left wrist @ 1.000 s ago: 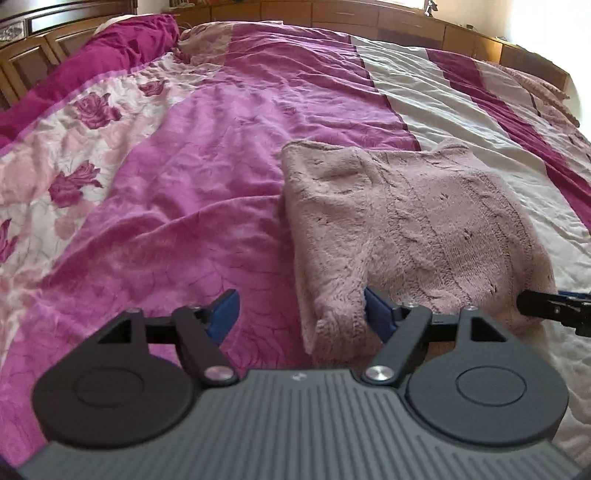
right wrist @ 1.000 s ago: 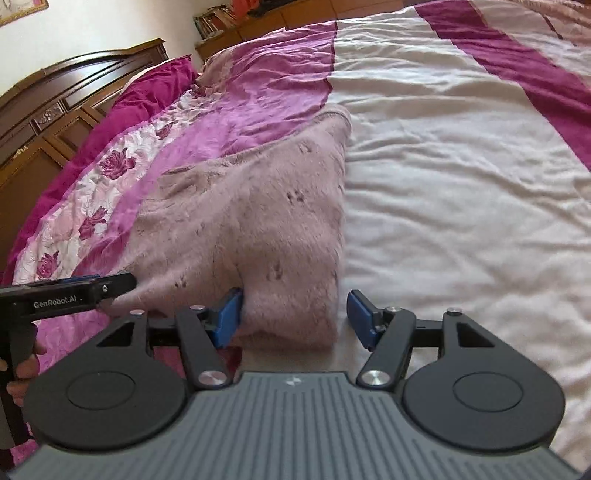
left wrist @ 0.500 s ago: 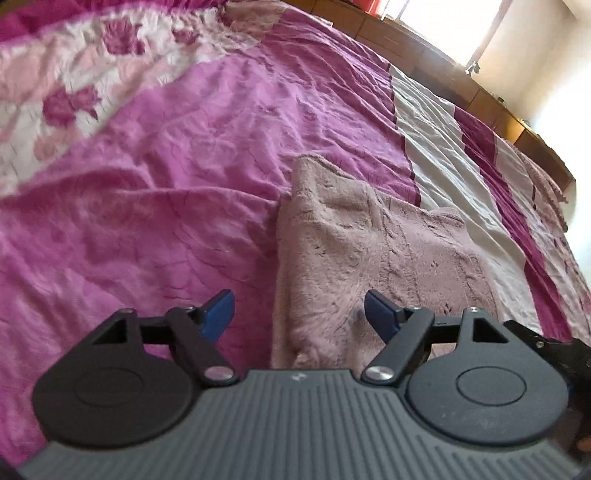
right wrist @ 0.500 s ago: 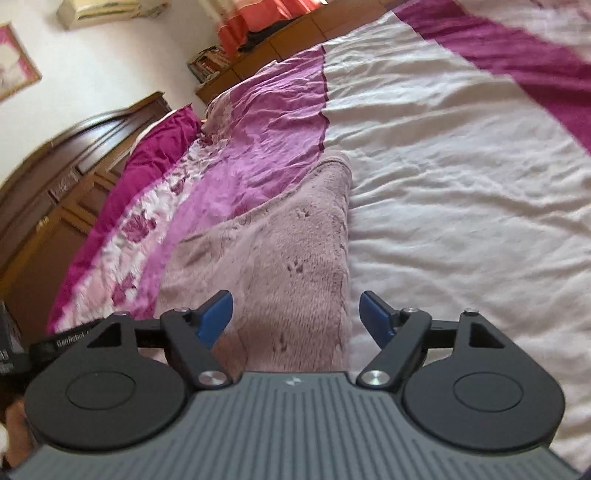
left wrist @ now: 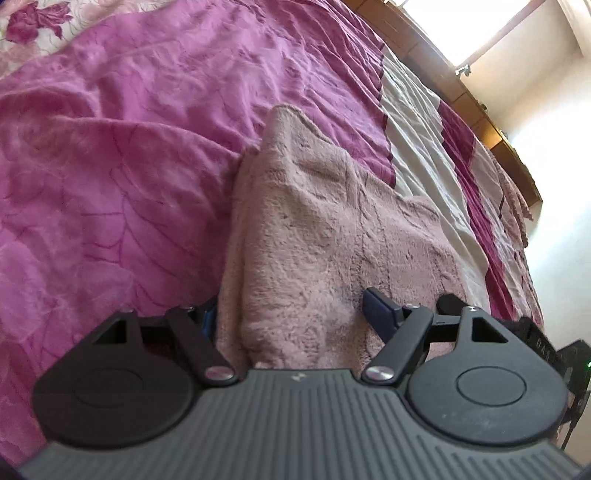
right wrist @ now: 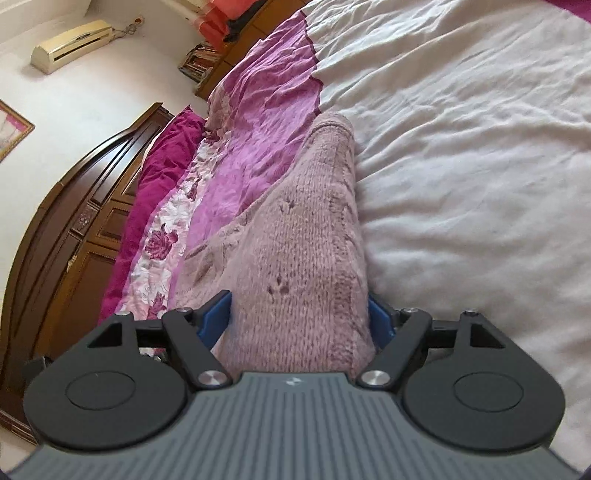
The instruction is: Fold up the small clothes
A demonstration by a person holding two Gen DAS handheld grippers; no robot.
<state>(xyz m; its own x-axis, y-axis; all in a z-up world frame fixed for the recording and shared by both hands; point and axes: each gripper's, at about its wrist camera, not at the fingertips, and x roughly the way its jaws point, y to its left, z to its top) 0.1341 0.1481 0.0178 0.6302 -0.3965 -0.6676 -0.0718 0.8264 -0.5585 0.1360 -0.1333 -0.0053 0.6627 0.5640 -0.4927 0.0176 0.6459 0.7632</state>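
Dark carved wooden headboard (right wrist: 74, 221) far left, cream air conditioner (right wrist: 70, 46) on white wall (right wrist: 110, 85) (framed picture (right wrist: 11, 134) nearby), bright window (left wrist: 480, 26) far right.

Both wrist views skim low and close along the same pink sweater (left wrist: 332, 229) (right wrist: 295, 240) from opposite corners.

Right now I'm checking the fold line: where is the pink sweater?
The pink sweater lies on the bedspread where magenta meets white, its near edge between both open claws: left claw, right claw.
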